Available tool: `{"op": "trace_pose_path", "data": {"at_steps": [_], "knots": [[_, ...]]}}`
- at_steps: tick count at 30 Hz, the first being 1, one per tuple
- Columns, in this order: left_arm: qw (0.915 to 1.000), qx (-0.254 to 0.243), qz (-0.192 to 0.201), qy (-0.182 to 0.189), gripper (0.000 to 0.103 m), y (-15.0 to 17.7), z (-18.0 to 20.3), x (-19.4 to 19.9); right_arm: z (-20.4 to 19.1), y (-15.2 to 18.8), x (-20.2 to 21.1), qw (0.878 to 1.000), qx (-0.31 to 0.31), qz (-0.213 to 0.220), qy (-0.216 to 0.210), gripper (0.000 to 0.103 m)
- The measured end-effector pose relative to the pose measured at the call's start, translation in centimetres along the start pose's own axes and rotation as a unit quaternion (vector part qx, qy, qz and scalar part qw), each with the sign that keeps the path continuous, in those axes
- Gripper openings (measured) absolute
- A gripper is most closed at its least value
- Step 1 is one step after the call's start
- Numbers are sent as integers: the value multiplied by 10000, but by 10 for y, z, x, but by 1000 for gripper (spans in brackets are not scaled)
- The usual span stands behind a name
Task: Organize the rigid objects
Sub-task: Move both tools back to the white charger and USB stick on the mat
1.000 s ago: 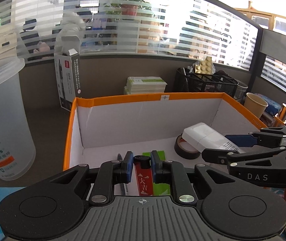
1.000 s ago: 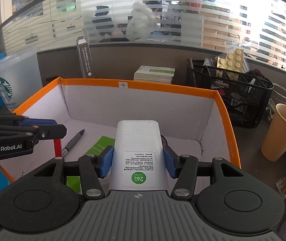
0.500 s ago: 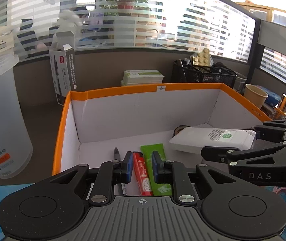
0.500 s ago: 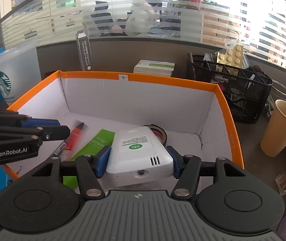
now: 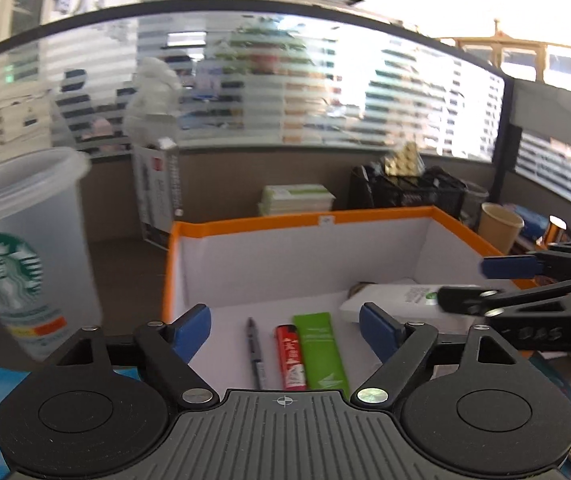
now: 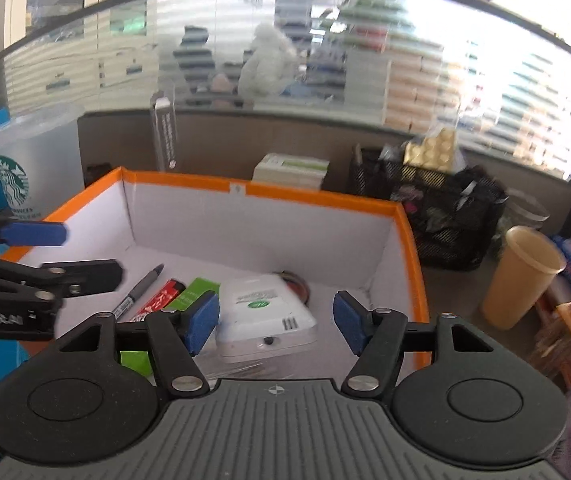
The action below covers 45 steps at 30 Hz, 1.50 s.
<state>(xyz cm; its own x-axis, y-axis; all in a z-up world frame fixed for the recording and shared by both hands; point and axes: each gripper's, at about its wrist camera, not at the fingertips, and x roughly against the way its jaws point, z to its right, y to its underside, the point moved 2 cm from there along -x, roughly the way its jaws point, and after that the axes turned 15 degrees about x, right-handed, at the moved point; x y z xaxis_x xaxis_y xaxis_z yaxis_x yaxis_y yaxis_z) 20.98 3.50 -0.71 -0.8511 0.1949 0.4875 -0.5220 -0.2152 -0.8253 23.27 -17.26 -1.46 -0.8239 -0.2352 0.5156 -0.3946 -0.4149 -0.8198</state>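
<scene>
Both grippers, left (image 5: pixel 285 326) and right (image 6: pixel 276 320), were spread, holding nothing. Inside the box (image 6: pixel 313 196) lay pen (image 5: pixel 255 354), lighter (image 5: pixel 290 356), green packet (image 5: pixel 320 354) and white device (image 6: pixel 263 312).

left gripper (image 5: pixel 285 330): held wide open, nothing gripped
box (image 5: pixel 381 215): pen (image 5: pixel 255 354), lighter (image 5: pixel 290 358), green packet (image 5: pixel 321 350) laid side by side

In front of you the orange-rimmed white cardboard box (image 5: pixel 305 216) holds, left to right, a black marker pen (image 5: pixel 254 350), a red lighter (image 5: pixel 290 354), a green flat packet (image 5: pixel 320 350) and a white plastic device (image 6: pixel 263 312), which lies partly over a dark tape roll (image 6: pixel 299 282). A clear plastic Starbucks cup (image 5: pixel 17 256) stands left of the box, a tan paper cup (image 6: pixel 519 276) right of it, and a black mesh basket (image 6: pixel 437 216) behind its right corner.
</scene>
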Motion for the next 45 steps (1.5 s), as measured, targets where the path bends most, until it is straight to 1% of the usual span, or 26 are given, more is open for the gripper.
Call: {"op": "trace_pose_path", "data": {"at_steps": [2,3,6,11,15,19,22,25,29,32,35,36,40,43,45], "knots": [[9999,90,107,-46,88,0,-7,13,2,-1,13,9999,-22,107,62,62],[9998,117,166,-82,92,1,-10,20,2,0,21,9998,-30,170,101,63],[9992,141,301,-236,93,6,-18,37,0,3,41,9994,-59,298,162,64],[9989,167,240,-374,93,16,-28,55,-10,18,69,9991,12,369,198,64],[9990,135,120,-406,93,31,-30,64,-8,37,83,9992,-65,280,286,64],[9994,-14,-94,-322,93,48,-21,69,4,69,85,9986,-336,-82,393,64],[9993,-199,-238,-203,93,61,-7,69,4,97,89,9976,-529,-302,337,66],[9987,-358,-359,-82,93,71,9,66,-1,118,93,9966,-603,-460,336,68],[9972,-562,-481,94,93,83,31,65,-12,135,99,9963,-568,-575,305,65],[9959,-688,-591,75,94,95,45,59,-20,146,104,9966,-432,-639,294,64],[9939,-838,-707,79,94,108,58,52,-21,155,104,9962,-480,-685,226,64],[9934,-871,-737,77,94,112,62,49,-21,157,103,9961,-501,-701,205,63],[9916,-963,-855,132,93,123,72,38,-19,164,104,9961,-525,-669,250,52],[9906,-966,-966,85,93,130,76,26,-18,165,104,9964,-479,-645,286,48],[9903,-925,-1032,63,93,133,77,20,-18,166,105,9966,-462,-621,288,48]]}}
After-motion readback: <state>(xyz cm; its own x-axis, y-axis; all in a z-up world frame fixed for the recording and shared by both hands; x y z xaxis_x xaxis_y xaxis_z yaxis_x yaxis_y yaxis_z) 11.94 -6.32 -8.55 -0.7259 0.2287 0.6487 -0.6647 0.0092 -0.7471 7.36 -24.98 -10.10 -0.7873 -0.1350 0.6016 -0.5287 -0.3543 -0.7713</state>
